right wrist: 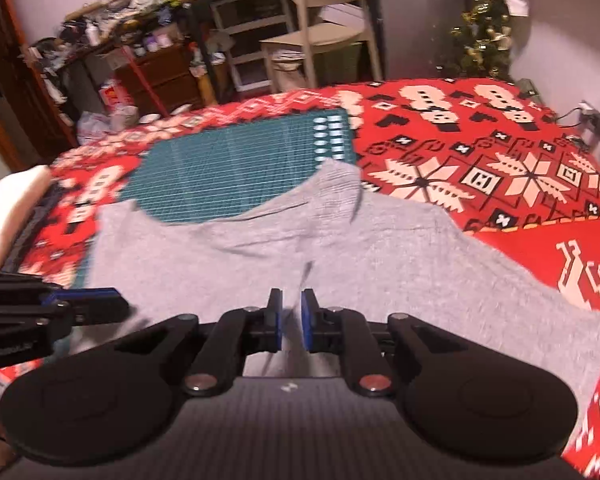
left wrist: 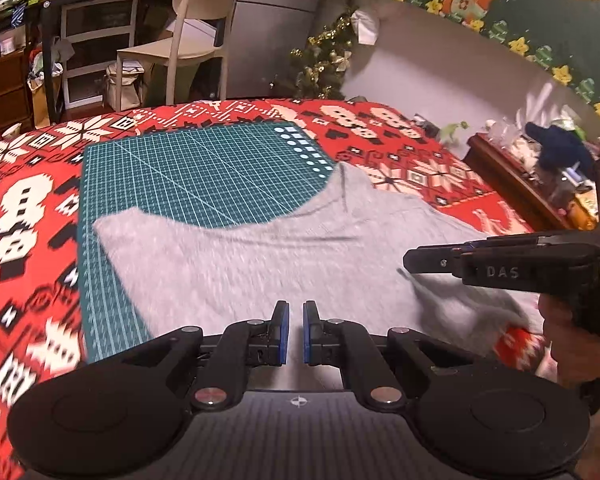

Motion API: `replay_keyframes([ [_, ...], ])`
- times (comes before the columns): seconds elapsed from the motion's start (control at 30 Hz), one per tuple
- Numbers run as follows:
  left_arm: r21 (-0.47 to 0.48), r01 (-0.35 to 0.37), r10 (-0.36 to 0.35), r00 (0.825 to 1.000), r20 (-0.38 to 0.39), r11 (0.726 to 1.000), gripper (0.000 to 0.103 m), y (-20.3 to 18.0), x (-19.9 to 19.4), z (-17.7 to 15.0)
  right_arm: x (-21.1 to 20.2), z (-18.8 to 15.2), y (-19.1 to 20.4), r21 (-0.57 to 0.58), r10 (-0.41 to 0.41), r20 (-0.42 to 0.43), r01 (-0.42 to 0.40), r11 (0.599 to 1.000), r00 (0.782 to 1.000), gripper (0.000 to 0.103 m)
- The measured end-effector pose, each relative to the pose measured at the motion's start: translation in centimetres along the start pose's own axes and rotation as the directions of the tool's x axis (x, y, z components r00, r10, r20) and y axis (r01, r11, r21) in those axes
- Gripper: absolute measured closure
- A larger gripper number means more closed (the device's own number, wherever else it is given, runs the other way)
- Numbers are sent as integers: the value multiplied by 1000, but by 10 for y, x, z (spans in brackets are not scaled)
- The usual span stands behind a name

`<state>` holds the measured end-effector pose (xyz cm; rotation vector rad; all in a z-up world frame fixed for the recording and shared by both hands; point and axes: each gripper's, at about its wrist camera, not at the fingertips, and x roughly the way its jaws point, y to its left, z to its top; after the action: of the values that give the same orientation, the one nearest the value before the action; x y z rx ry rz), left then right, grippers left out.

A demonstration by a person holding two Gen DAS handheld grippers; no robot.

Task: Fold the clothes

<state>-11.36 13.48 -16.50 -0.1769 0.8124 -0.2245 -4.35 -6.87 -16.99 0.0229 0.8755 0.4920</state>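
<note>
A grey T-shirt lies spread on the green cutting mat and the red patterned cloth, its neckline toward the far side. My left gripper hovers over the shirt's near part, its blue pads almost together with nothing seen between them; it also shows at the left edge of the right wrist view as the left gripper. My right gripper is low over the shirt with its pads a narrow crack apart and only flat fabric visible below. From the side, the right gripper sits just above a raised fold of shirt.
A red snowman-patterned cover spreads over the whole surface. Behind it stand a beige chair, a cluttered desk and a small decorated tree. A wooden tray of oddments sits at the right. A hand holds the right gripper.
</note>
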Motion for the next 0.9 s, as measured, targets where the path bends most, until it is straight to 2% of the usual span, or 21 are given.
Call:
replay_keyframes([
  [0.13, -16, 5, -6, 999, -32, 1000, 98, -4, -9, -21, -12, -19, 22, -29, 83, -56, -84, 996, 995, 91],
  [0.27, 10, -3, 4, 998, -65, 1000, 98, -11, -8, -43, -12, -40, 43, -70, 83, -87, -89, 994, 993, 91],
  [0.37, 37, -30, 32, 998, -51, 999, 98, -18, -12, -53, -14, -53, 46, -102, 72, -93, -81, 992, 993, 91],
  [0.53, 13, -15, 15, 1000, -20, 1000, 98, -21, -31, -52, -31, -56, 42, -92, 65, -91, -74, 993, 994, 90],
  [0.67, -2, -34, 34, 999, 2, 999, 98, -22, -36, -54, -36, -51, 60, -124, 122, -63, -129, 984, 991, 90],
  [0.73, -22, -46, 46, 999, -10, 999, 98, -18, -32, -56, -31, -49, 72, -146, 142, -53, -149, 978, 988, 92],
  [0.9, -58, -53, 51, 998, -39, 997, 98, -9, -28, -69, -11, -57, 89, -163, 147, -87, -160, 973, 985, 93],
])
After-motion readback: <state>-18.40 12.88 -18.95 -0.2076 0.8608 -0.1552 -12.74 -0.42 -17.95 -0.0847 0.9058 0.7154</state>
